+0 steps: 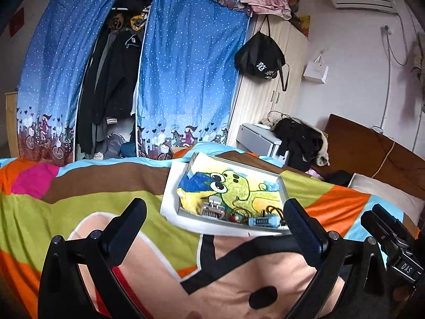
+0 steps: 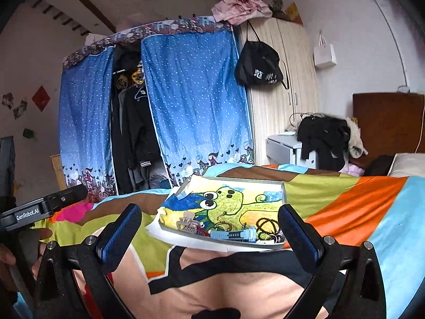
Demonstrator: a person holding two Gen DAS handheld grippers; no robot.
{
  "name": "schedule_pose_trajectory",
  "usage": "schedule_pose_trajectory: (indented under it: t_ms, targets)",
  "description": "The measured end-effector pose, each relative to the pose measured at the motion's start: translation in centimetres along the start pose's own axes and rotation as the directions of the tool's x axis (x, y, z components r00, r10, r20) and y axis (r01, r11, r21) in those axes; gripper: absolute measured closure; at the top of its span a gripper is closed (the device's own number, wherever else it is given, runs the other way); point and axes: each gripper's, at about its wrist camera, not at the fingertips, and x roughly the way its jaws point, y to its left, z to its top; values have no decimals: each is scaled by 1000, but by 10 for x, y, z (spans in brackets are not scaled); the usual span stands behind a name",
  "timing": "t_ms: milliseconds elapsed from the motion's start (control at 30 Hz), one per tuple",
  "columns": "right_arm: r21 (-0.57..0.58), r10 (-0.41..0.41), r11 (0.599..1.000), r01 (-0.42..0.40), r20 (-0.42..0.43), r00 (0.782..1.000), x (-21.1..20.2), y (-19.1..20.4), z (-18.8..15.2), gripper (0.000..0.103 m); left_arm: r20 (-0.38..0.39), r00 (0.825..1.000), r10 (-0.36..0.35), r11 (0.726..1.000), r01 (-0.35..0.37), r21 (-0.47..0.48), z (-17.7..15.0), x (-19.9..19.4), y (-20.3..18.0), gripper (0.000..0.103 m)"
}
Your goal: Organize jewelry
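We hold both grippers low over the bed (image 1: 79,207), side by side and well apart. The left gripper (image 1: 215,228) has its jaws released and spread wide with nothing between them; the right gripper (image 2: 209,234) likewise stands with jaws released and bare. Bare quilt lies between each pair of fingers and the tray's near rim.

The white tray (image 1: 172,186) sits on the striped quilt just ahead of us, lined with a frog drawing (image 2: 225,202). The jewelry is heaped along its near edge: a grey hair claw (image 2: 187,223), a pale blue watch (image 2: 233,234) and a dark bead bracelet (image 2: 267,226), all touching or nearly so. The tray's far half is free.

Beyond the bed stand a blue curtained wardrobe (image 1: 186,74), a wooden cupboard (image 2: 279,93) and a dark headboard (image 2: 385,122).
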Motion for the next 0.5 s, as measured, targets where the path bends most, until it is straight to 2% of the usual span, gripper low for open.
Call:
schedule_pose_trajectory:
  t_ms: [333,500]
  targets:
    - [-31,-47,998,49,61,997,-50,27,-25,0,16,1000,5,999,-6,46,-36,-56,-3,2]
    - [-46,-72,996,73,34,997,-57,33,-52,0,-8,999,33,998,-33,61,-67,-68,1,2]
